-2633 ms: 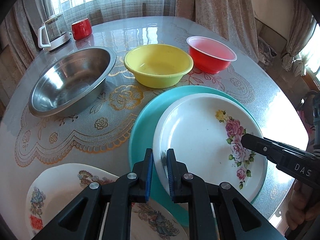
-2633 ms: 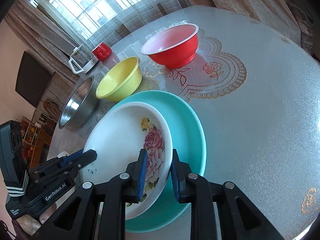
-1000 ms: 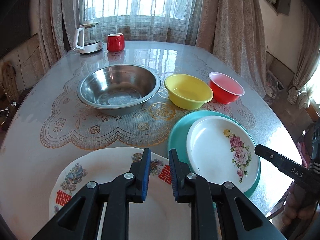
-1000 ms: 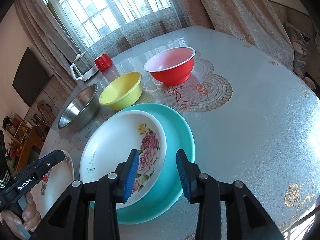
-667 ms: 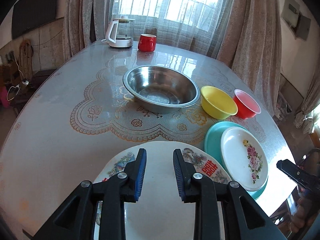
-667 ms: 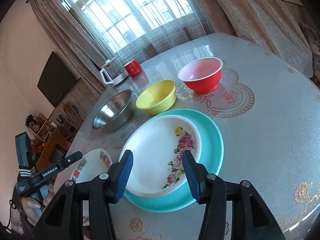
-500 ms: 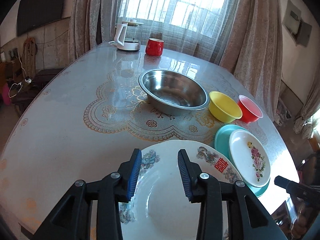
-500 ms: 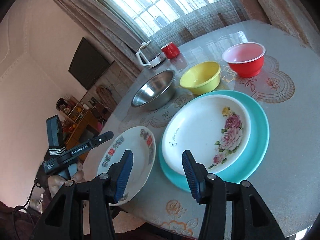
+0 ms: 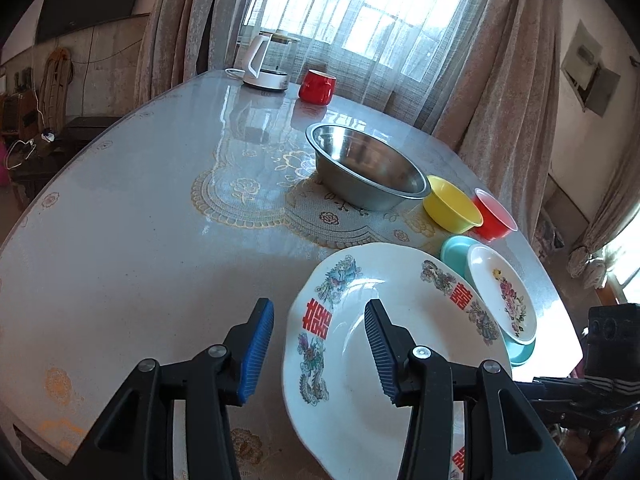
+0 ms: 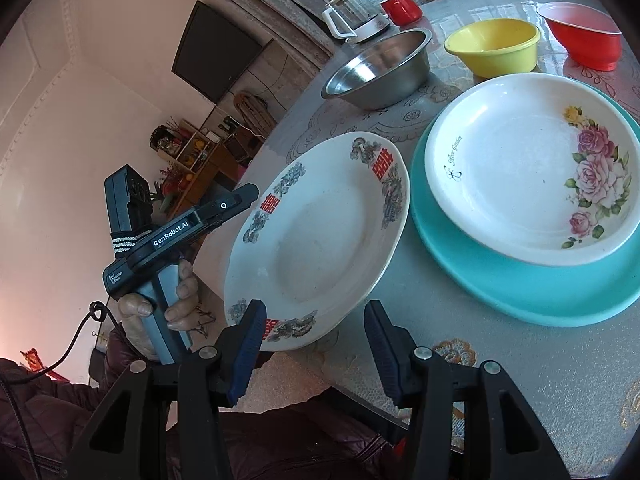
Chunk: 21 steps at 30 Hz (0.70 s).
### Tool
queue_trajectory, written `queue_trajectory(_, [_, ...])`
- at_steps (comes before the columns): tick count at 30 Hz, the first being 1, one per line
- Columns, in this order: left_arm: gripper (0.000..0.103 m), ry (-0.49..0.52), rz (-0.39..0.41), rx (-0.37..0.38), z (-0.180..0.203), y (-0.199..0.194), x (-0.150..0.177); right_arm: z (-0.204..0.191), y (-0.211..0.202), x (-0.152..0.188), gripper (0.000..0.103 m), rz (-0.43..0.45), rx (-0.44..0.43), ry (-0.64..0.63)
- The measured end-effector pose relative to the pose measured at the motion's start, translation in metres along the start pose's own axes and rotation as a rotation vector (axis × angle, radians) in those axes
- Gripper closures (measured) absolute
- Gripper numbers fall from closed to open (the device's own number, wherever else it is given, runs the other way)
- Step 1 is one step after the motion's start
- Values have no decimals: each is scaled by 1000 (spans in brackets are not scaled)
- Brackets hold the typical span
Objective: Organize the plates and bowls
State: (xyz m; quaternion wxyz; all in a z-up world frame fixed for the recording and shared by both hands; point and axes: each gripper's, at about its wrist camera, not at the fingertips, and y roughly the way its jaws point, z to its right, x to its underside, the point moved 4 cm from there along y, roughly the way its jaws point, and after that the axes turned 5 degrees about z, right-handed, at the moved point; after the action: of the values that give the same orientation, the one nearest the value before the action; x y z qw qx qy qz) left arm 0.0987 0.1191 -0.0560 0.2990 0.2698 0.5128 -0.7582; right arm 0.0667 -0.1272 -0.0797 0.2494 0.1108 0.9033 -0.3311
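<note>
Left hand-held gripper (image 9: pixel 318 354): its blue-padded jaws stood wide apart and held nothing, poised above the near rim of the dragon-and-phoenix plate (image 9: pixel 384 344); one pad hung over the plate's well, the other off its left edge.
Right hand-held gripper (image 10: pixel 312 350): jaws likewise spread and empty, straddling the near edge of that same plate without touching it.
Plates: the dragon-and-phoenix plate lay flat by itself at the bench (image 9: pixel 140 220) edge nearest the person; just beside it, the rose-patterned plate (image 10: pixel 528 176) sat nested on the teal plate (image 10: pixel 520 288).
Bowls: the steel bowl (image 9: pixel 366 170), yellow bowl (image 9: pixel 452 208) and red bowl (image 9: pixel 494 220) stood in a row behind the plates, near one another, none nested.
Likely reason: the two stacked plates suggested sorting by kind, with the lone plate apparently next to be dealt with, which would explain both tools gathering at its rim.
Edges: the lone plate's near rim lay close to the bench edge, possibly over it, so a clumsy nudge could tip it toward the person's lap.
Open room: a broad bare stretch of bench ran to the left; the kettle (image 9: pixel 266 60) and red mug (image 9: pixel 318 86) stood well apart by the window.
</note>
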Motion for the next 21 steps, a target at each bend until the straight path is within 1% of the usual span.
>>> queue_trajectory(4, [57,-38,-28,1,-8,7,6,-4,10,-2,51,13,54,-40])
queue_trajectory(6, [57,-54,-37,16,-11,10,7,-5,14,-2,51,18,68,-56])
queue_trajectory(8, [60,-56,-43,25,-11,13,6,-3,20,-4,51,34,77,-49])
queue_trajectory(10, [62,-48,-48,25,-10,18,5,-1,24,-6,58,41,88,-44])
queue_trajectory(13, [64,-44,-60,40,-8,26,5,0,33,-6,62,40,118,-46])
queue_trajectory(15, [70,-42,-72,45,-7,33,8,0,33,-7,64,55,123,-51])
queue_trajectory(16, [70,-39,-80,47,-6,36,10,2,33,-7,66,57,124,-50])
queue_trajectory(17, [70,-30,-65,38,-5,35,10,3,33,-7,68,58,125,-46])
queue_trajectory(19, [71,-20,-63,37,-5,35,10,5,33,-7,68,55,117,-44])
queue_trajectory(21, [72,-34,-70,49,-7,35,10,5,33,-7,68,53,113,-45])
